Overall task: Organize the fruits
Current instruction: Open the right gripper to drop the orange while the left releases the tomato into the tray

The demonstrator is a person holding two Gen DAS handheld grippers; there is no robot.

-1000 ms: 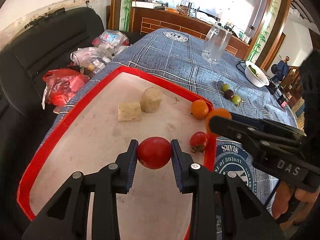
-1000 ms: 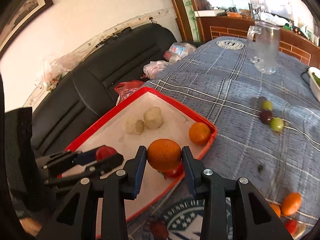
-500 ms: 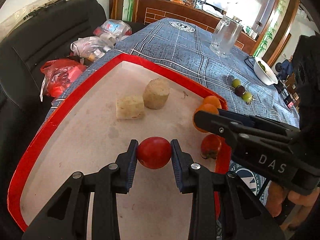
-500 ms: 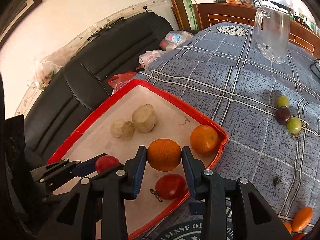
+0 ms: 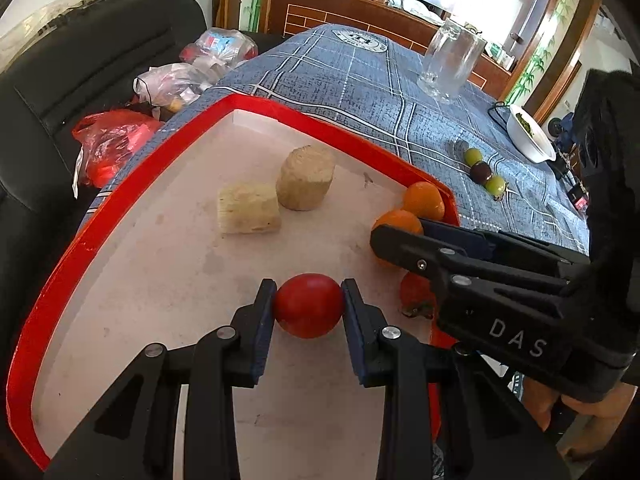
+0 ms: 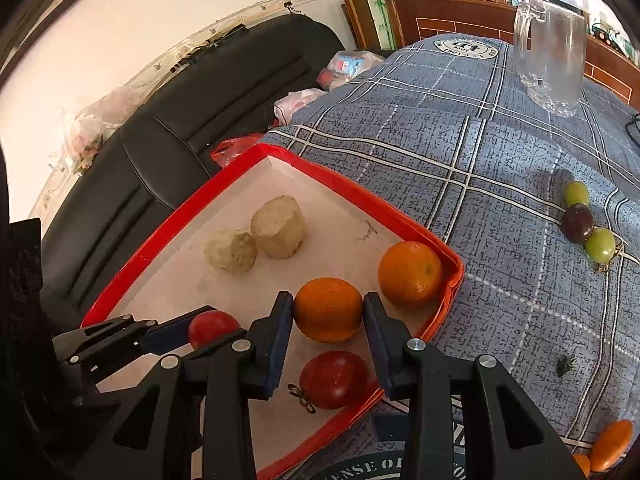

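My left gripper [image 5: 308, 306] is shut on a red tomato [image 5: 309, 305] low over the red-rimmed tray [image 5: 100, 216]. My right gripper [image 6: 328, 310] is shut on an orange [image 6: 329, 309] over the tray's near right corner; the orange also shows in the left wrist view [image 5: 396, 222]. A second orange [image 6: 410, 274] and a red tomato with a stem [image 6: 334, 379] lie in the tray beside it. Two pale cut chunks [image 6: 256, 236] lie farther back in the tray.
The tray [image 6: 352, 196] sits on a blue plaid tablecloth [image 6: 460, 140]. Two green grapes and a dark one [image 6: 580, 220] lie to the right. A glass mug [image 6: 554, 44] stands at the back. More orange fruit [image 6: 610, 444] lies at the lower right. A black sofa with bags [image 5: 116, 144] is on the left.
Both grippers have moved forward and down over the tray, still holding their fruit. The right gripper's orange has come down beside the orange in the tray.
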